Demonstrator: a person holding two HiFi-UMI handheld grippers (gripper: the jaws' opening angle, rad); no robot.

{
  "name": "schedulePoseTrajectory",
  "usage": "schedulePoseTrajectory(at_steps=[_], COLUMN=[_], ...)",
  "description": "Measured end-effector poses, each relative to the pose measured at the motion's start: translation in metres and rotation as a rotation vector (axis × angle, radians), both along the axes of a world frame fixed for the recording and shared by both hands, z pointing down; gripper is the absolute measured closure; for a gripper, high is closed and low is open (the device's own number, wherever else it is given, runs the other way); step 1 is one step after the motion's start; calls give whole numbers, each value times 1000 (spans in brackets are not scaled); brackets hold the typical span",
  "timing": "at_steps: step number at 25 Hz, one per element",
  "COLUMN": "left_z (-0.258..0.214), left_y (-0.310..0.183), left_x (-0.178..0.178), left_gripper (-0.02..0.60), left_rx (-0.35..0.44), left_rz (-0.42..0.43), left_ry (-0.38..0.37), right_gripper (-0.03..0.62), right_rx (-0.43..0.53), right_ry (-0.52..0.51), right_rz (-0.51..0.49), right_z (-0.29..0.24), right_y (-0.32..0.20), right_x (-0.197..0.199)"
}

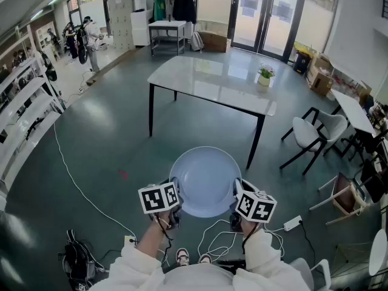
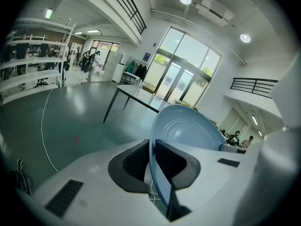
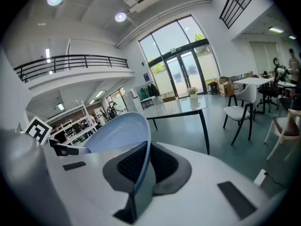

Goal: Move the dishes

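A pale blue dish (image 1: pixel 205 180) hangs in the air in front of me, held by both grippers at once. My left gripper (image 1: pixel 172 206) is shut on its left rim, my right gripper (image 1: pixel 237 200) on its right rim. In the left gripper view the dish (image 2: pixel 188 133) stands on edge between the dark pads (image 2: pixel 136 161), its rim clamped. The right gripper view shows the same dish (image 3: pixel 120 133) pinched between that gripper's pads (image 3: pixel 162 164). The dish is empty.
A white table (image 1: pixel 212 80) on black legs stands ahead, with a small potted plant (image 1: pixel 264 74) near its right end. White chairs (image 1: pixel 315 132) are at the right. Cables (image 1: pixel 79 187) run over the green floor, and a black bag (image 1: pixel 76 262) lies at my lower left.
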State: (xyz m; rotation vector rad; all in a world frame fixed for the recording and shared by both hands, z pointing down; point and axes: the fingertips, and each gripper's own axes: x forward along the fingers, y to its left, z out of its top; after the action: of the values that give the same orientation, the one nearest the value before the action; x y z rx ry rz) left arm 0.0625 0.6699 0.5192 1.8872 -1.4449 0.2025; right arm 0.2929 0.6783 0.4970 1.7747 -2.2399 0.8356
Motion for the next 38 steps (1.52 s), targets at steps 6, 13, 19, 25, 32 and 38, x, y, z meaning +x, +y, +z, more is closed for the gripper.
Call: schedulePoseTrajectory(at_steps=[6,13,19,25,32,38], left_z=[4,4,2,9,20,29], left_y=[1,-3,-14,-30,-45,-65], left_x=[-5,-17,-36,-64,-77,-93], left_gripper=[555,555,555,555,555,555], left_rx=[-1,-1,16,14,-2,-16], left_rz=[-8,-13,-5,6,7,-9], left_ry=[8,13,5,6,18,18], right_gripper=[523,523,523,523,523,523], right_rx=[1,1,-7,-9,-31,-42], right_ry=[7,-8,-30,-31,-32,-28], right_rz=[-8,-9,0,1,-2,-37], right_z=[2,2,4,10,20,26], right_y=[-2,-5,-18,-32,-53,-80], right_x=[-5,-17,-36,-64,-77,-93])
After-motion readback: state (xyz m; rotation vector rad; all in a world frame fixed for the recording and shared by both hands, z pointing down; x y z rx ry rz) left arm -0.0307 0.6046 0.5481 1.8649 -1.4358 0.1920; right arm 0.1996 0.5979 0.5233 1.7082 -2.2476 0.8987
